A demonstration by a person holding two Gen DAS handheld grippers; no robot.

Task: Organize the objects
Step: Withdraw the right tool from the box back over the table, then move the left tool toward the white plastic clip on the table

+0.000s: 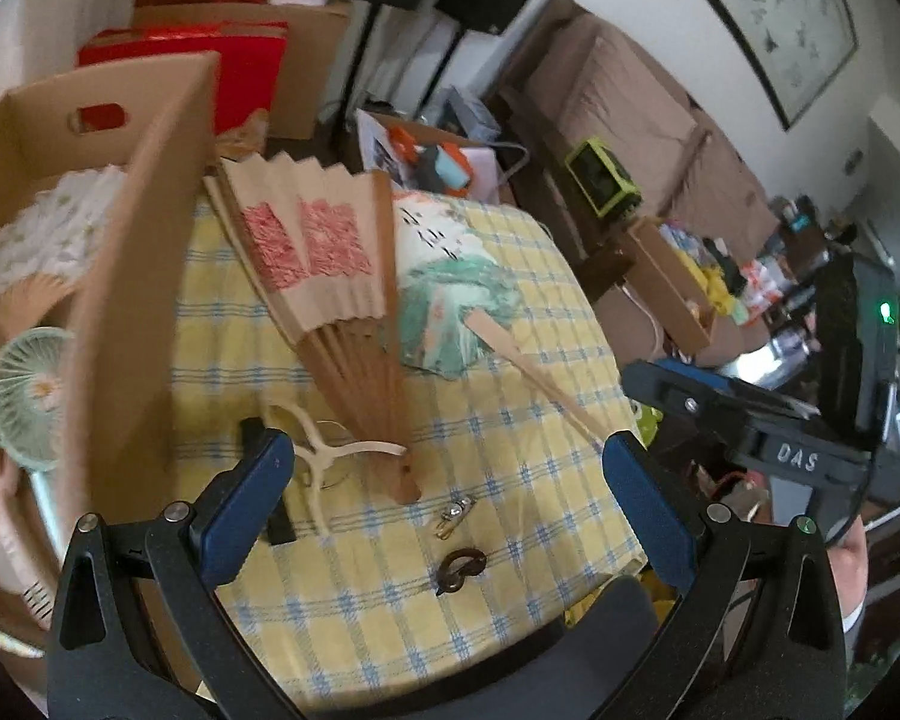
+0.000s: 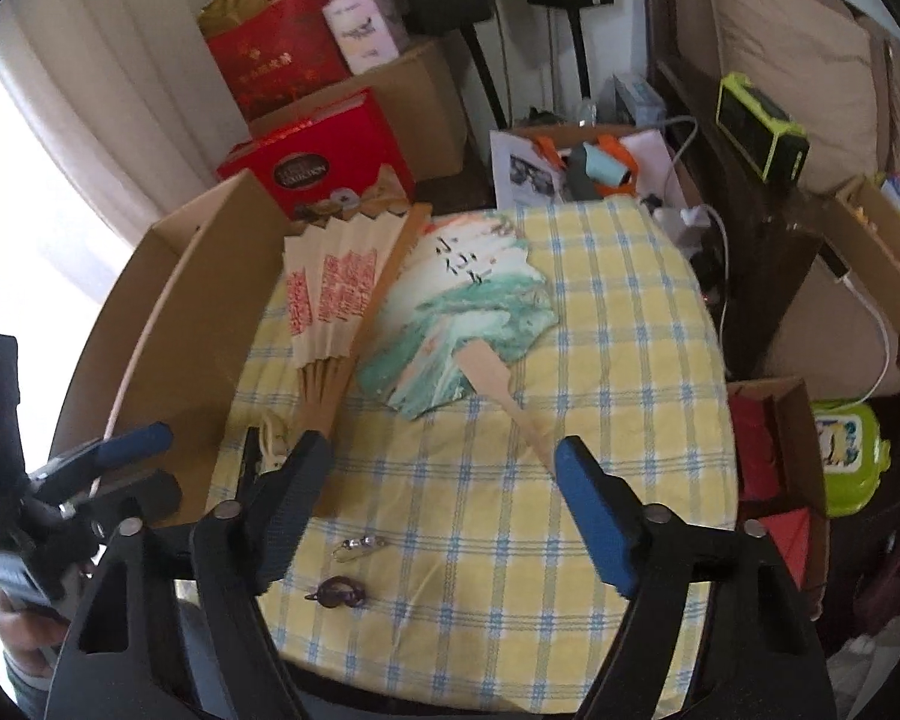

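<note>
Only the left view shows the pale green handheld fan point(image 1: 27, 396) inside the tall brown cardboard box point(image 1: 138, 276); both the left gripper point(image 1: 450, 468) and the right gripper point(image 2: 444, 468) gape, empty, over the yellow checked desk point(image 2: 630, 360).

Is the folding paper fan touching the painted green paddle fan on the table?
Touching. In the right wrist view the folding fan's wooden outer rib lies over the green paddle fan's left edge, with no cloth showing between them.
</note>
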